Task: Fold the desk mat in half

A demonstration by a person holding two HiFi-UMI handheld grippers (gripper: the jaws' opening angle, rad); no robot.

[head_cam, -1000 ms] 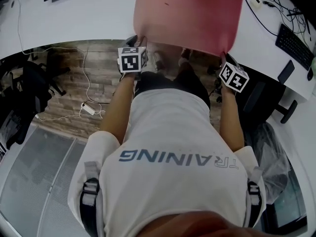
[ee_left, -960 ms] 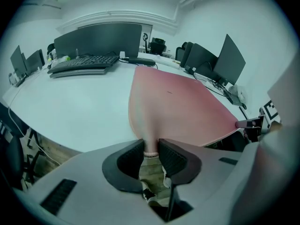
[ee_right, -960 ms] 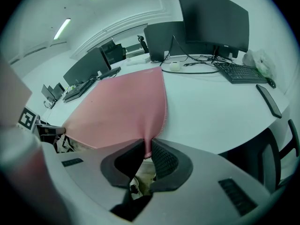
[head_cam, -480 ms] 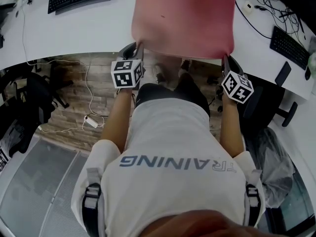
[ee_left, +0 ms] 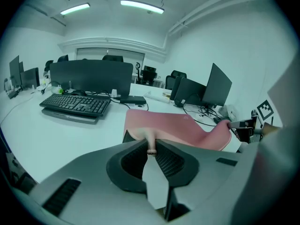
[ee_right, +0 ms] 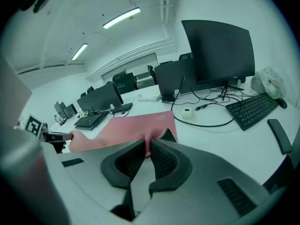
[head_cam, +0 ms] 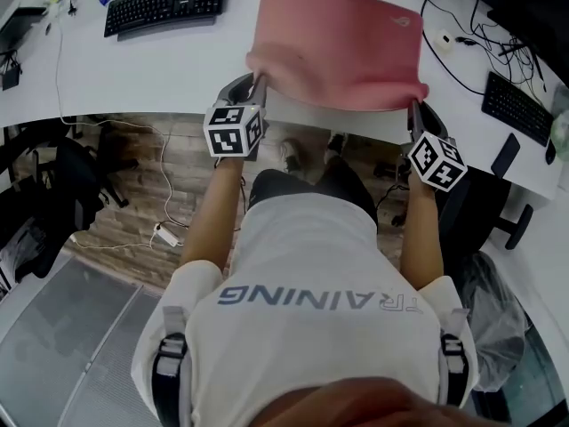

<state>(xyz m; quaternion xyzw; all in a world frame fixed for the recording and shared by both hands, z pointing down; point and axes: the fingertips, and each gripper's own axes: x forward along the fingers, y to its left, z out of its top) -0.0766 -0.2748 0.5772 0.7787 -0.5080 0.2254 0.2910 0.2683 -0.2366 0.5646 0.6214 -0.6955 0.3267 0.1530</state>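
Note:
The pink desk mat [head_cam: 342, 47] lies on the white desk [head_cam: 133, 60] with its near edge lifted and curled upward. My left gripper [head_cam: 256, 83] is shut on the mat's near left corner, which shows as a thin pink fold [ee_left: 151, 144] pinched between the ribbed pads [ee_left: 166, 161]. My right gripper [head_cam: 412, 107] is shut on the near right corner [ee_right: 149, 146], also clamped between its pads [ee_right: 161, 161]. The mat [ee_left: 183, 128] sags between the two grips. Each gripper shows in the other's view, the right gripper [ee_left: 241, 124] at the mat's far corner and the left gripper [ee_right: 54, 137] likewise.
A black keyboard [head_cam: 166, 0] lies left of the mat and another keyboard [head_cam: 523, 83] at the right, with cables [head_cam: 462, 34] between it and the mat. Monitors [ee_right: 218, 50] stand at the back. Below the desk are wooden floor, a power strip [head_cam: 166, 234] and a chair [head_cam: 484, 185].
Both grippers have moved up and away from the person, carrying the mat's near edge. That edge, which hung over the desk's front, now curls up above the desk.

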